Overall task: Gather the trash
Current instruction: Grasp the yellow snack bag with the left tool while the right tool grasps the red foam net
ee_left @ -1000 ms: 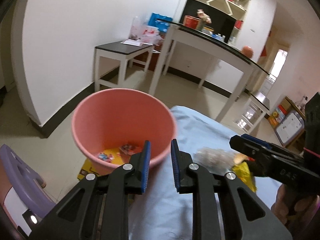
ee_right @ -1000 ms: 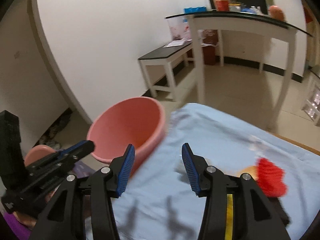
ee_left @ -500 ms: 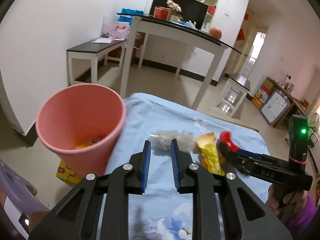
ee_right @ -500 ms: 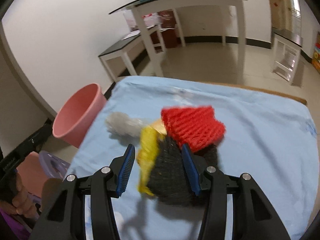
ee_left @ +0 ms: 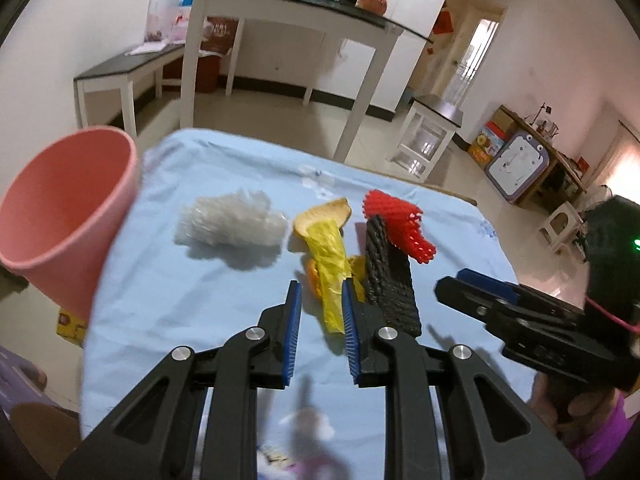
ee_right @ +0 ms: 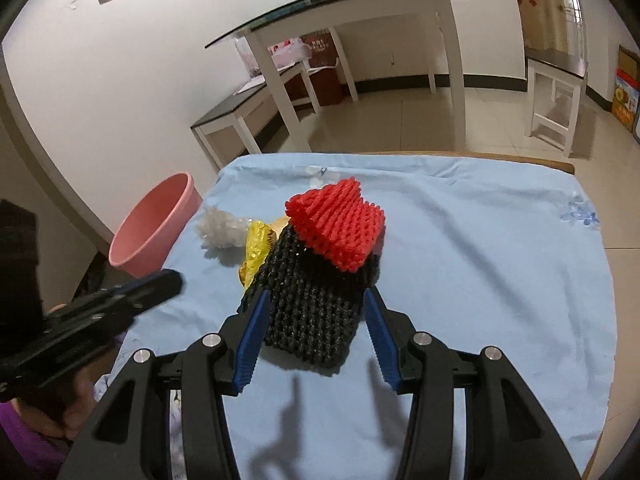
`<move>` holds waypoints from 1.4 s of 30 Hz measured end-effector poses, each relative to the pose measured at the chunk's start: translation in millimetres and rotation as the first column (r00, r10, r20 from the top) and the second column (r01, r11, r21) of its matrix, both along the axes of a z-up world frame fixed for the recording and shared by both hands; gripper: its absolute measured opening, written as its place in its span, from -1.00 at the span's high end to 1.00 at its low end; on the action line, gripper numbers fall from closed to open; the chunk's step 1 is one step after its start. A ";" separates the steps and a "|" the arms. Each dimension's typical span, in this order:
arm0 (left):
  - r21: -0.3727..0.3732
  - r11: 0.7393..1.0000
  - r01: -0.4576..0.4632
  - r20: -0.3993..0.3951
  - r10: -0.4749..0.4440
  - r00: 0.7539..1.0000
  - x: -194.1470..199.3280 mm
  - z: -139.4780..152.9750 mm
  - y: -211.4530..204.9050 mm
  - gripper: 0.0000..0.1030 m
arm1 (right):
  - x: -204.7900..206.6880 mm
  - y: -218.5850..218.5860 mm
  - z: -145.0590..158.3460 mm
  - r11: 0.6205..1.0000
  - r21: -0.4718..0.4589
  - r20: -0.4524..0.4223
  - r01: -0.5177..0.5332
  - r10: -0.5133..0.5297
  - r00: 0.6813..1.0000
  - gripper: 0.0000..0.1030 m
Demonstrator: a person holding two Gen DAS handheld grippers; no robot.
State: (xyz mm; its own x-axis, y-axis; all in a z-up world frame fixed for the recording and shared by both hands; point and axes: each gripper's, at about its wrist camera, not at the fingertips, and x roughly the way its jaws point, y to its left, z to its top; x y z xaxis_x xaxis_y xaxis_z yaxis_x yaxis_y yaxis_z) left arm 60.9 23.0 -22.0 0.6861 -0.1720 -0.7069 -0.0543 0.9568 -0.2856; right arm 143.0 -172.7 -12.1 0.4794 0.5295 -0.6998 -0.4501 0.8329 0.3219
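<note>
On the blue-clothed table (ee_left: 168, 280) lie a clear crumpled plastic wad (ee_left: 232, 228), a yellow wrapper (ee_left: 330, 264) over orange peel (ee_left: 324, 212), a black foam net (ee_left: 390, 280) and a red foam net (ee_left: 396, 220). My left gripper (ee_left: 318, 332) is open, its jaws either side of the yellow wrapper's near end. My right gripper (ee_right: 314, 336) is open, its jaws straddling the black net (ee_right: 316, 300), with the red net (ee_right: 336, 224) on top. The pink bin (ee_left: 60, 216) stands off the table's left edge.
A glass-topped white table (ee_right: 352, 4) and a low dark bench (ee_left: 124, 68) stand behind on the tiled floor. A small white stool (ee_right: 556, 92) is at the right. A yellow box (ee_left: 70, 322) lies under the bin.
Both grippers swung away from the pink bin to the trash pile. The left now frames the yellow wrapper; the right has closed in on the black net.
</note>
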 end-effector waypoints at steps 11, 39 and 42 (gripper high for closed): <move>-0.033 0.999 -0.022 -0.102 0.019 0.995 33.2 -28.7 -21.4 0.60 | -4.7 -16.3 2.2 1.000 0.025 0.019 0.008 -0.008 1.000 0.06; 0.031 0.999 -0.012 0.020 0.012 1.000 -25.0 5.6 8.8 0.99 | 31.4 14.1 10.6 1.000 0.026 0.074 0.007 -0.009 0.997 0.06; 0.032 0.999 -0.014 0.024 0.014 1.000 -28.0 7.5 10.3 0.99 | 43.4 23.7 6.3 1.000 0.004 0.068 0.023 -0.023 0.997 0.07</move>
